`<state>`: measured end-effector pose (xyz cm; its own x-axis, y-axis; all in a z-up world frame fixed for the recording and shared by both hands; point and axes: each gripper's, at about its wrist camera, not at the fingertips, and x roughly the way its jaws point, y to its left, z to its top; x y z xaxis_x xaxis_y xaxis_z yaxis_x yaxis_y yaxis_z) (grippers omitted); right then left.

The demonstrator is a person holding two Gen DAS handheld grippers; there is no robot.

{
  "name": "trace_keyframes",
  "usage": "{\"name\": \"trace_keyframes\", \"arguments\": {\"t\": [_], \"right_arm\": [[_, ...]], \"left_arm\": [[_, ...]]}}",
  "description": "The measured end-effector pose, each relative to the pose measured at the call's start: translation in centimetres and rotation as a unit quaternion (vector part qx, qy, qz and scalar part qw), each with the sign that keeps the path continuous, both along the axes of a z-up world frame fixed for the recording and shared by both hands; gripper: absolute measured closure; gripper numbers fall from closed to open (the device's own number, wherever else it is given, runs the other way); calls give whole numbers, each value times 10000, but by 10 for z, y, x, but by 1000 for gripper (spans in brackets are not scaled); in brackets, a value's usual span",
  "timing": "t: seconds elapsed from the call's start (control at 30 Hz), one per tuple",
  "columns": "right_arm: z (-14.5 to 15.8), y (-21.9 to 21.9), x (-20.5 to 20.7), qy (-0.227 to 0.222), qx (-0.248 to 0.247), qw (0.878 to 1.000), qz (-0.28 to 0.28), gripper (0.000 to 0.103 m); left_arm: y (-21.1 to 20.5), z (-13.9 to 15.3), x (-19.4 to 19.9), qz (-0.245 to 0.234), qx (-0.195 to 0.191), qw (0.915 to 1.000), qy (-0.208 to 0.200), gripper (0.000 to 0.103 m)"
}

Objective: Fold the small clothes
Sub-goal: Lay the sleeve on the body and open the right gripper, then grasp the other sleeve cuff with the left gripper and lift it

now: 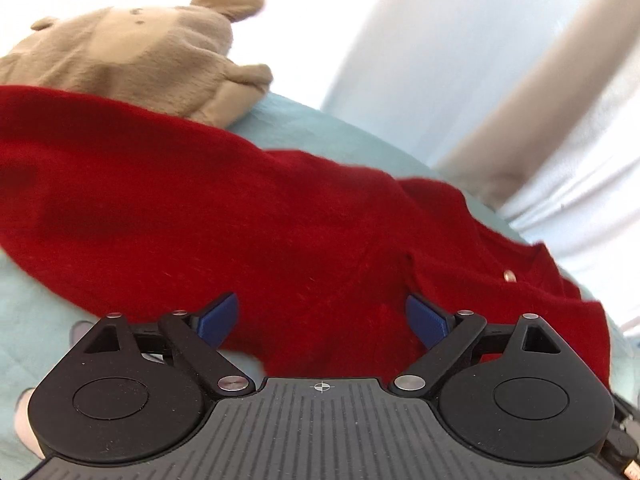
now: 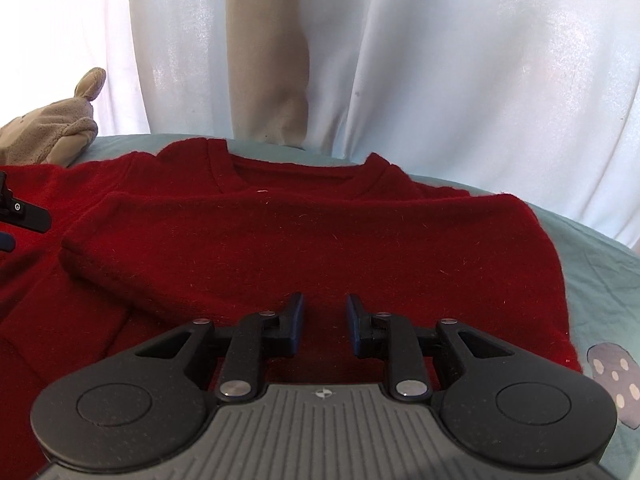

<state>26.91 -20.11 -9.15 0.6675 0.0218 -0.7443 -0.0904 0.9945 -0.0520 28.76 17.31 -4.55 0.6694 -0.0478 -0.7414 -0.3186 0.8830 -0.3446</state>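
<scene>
Sweater (image 2: 304, 240), red knit, lies flat on teal bedding (image 2: 600, 264) by a plush toy (image 1: 132, 52), 1 sleeve already folded across the chest, so likely mid-fold. Left gripper (image 1: 320, 320) has its fingers wide and empty over the fabric; right gripper (image 2: 323, 320) is narrowly parted, gripping nothing. Next probably needs a fresh pinch on hem or side; the hem sits hidden under both grippers, left view blurred.

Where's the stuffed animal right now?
The beige plush toy lies at upper left in both wrist views, on the light blue bedsheet, touching the red sweater's far edge.
</scene>
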Motion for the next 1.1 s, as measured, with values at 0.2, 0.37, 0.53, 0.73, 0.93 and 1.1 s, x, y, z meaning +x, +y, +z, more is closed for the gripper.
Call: {"name": "trace_keyframes", "arguments": {"t": [0.2,0.37,0.53,0.73,0.93,1.1], "right_arm": [[18,-9,-36,-192,219,9995,-90,38],[23,-7,-51,-102,383,9992,-34,36],[31,2,-56,-146,431,9990,-9,34],[36,14,-54,-163,372,9992,-16,33],[39,24,-52,-134,355,9993,-21,33],[42,35,-49,-135,243,9996,84,33]], "left_arm": [[126,-1,-57,1837,-458,9798,-647,8],[209,-18,-95,3147,-847,9407,-941,9],[260,-38,-121,3996,-1546,8940,-1310,10],[289,-62,-127,4187,-2287,8613,-1748,17],[314,-69,-117,4150,-2254,8627,-1809,44],[325,-78,-111,4134,-2387,8606,-1778,66]]}}
